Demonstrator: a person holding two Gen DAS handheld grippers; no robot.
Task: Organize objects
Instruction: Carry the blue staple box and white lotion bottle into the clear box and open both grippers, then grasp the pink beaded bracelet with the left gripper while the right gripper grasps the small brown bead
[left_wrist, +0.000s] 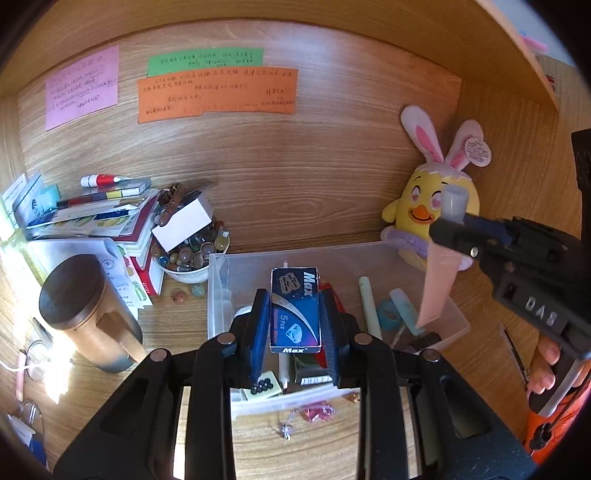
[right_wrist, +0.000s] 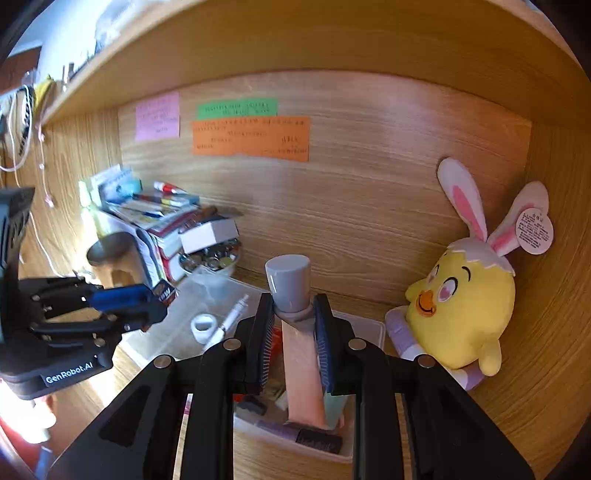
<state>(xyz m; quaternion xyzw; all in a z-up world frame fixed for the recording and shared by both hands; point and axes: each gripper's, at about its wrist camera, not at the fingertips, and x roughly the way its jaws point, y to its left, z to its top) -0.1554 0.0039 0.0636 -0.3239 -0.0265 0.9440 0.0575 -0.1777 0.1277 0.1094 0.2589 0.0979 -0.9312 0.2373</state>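
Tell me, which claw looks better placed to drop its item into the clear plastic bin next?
Probably left: the left claw holds the blue Max box directly over the clear plastic bin.

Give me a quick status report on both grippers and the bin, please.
Left gripper shut on blue Max box. Right gripper shut on pink tube, grey cap up. Both above clear bin. Nothing blocking.
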